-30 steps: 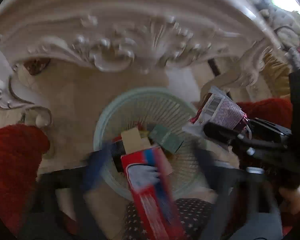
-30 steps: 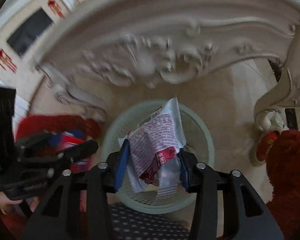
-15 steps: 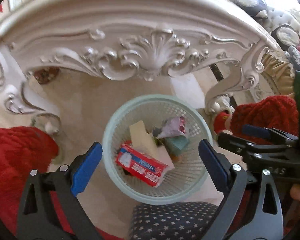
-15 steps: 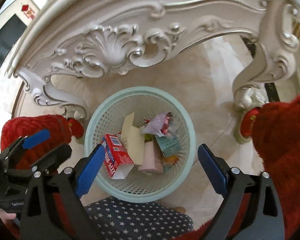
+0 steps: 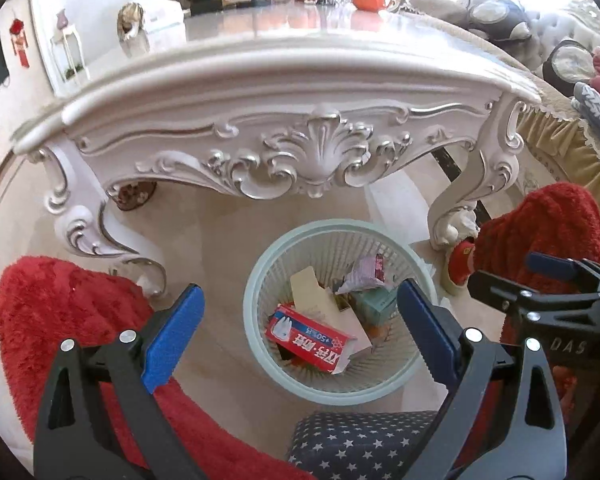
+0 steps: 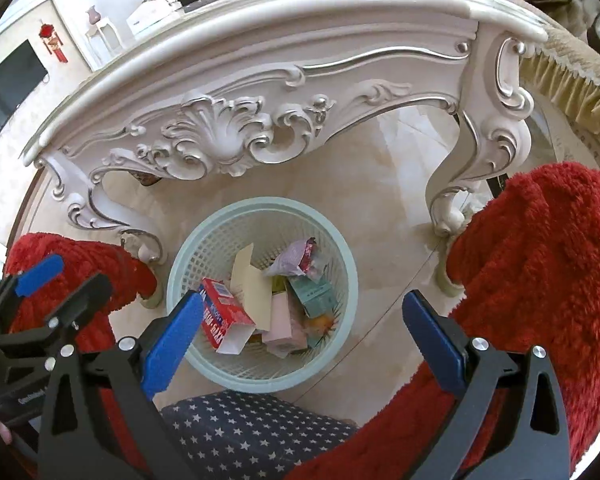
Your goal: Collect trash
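Clearance: I see bare beige polished floor around the pale green round plastic lattice basket, which stands free just in front of the table's apron.
Basket rim: smooth band, open at the top with nothing over it; a navy star-printed fabric edge sits just beside its near side.
Left gripper: my black-framed jaws with blue ridged pads stand wide apart above the basket, nothing between them.
Right gripper: jaws are opening, already spread wide over the basket, nothing between the pads.
Trash: red, white and blue rectangular cardboard box lies tilted inside the basket, one end flap open; a crumpled purple and red foil wrapper rests on top towards the far side; a cream card sheet, a teal carton and a pink carton are piled between them.
Obstacles: white carved table with silver-edged shell scrollwork overhangs the far side; its curled legs flank the basket.
Flanks: red fluffy fabric crowds both sides, near the rim but apart from it.
Tabletop: glossy, with dark items and orange fruit at the far end, too small to tell.
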Available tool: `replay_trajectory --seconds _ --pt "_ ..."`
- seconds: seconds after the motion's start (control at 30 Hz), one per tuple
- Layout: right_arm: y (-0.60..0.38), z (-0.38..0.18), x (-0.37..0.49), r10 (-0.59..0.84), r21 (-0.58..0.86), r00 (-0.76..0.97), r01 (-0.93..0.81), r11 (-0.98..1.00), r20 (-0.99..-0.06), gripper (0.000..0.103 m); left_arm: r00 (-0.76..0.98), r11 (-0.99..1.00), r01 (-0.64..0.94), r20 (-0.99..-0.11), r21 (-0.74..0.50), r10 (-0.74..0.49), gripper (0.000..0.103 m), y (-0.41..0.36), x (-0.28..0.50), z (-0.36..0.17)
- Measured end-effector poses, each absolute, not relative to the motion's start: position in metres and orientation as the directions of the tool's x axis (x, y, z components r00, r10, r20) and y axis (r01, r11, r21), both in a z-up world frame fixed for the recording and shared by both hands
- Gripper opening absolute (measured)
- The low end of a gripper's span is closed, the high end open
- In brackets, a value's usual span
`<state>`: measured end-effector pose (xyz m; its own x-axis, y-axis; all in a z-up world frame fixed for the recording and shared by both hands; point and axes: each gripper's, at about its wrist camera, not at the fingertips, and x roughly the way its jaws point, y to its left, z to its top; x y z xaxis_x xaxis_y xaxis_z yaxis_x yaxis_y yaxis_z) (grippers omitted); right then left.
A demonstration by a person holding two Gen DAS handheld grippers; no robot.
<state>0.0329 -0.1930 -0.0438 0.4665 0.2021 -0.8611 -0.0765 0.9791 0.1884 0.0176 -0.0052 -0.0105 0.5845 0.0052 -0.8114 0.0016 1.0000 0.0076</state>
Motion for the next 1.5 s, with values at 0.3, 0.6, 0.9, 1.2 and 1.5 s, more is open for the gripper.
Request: replay_trajectory --seconds 0.3,0.6,0.9,1.2,1.5 --pt "-0.191 -0.034 0.024 0.216 0.200 0.494 -0.085 0.976 -0.842 0.095 0.623 0.999 -0.016 -0.782 -0.033 -0.016 0.094 -0.003 0.002 0.006" --pt "-0.191 -0.033 0.022 0.212 0.196 0.502 -0.086 0.977 -0.838 0.095 0.634 0.989 -0.072 -0.771 -0.127 -0.053 0.094 0.017 0.001 0.010" --pt "-0.192 -0.032 0.023 0.201 0.176 0.509 -0.097 0.980 -0.837 0.095 0.633 0.990 -0.096 -0.774 -0.107 -0.022 0.094 0.017 0.001 0.010" --pt "-0.195 -0.032 0.024 0.192 0.174 0.511 -0.083 0.981 -0.838 0.095 0.638 0.997 -0.060 -0.770 -0.042 0.006 0.094 0.003 0.002 0.014" --pt "-0.194 -0.029 0.024 0.182 0.161 0.524 -0.086 0.983 -0.832 0.095 0.630 0.998 -0.057 -0.776 -0.010 0.028 0.094 -0.001 0.005 0.012"
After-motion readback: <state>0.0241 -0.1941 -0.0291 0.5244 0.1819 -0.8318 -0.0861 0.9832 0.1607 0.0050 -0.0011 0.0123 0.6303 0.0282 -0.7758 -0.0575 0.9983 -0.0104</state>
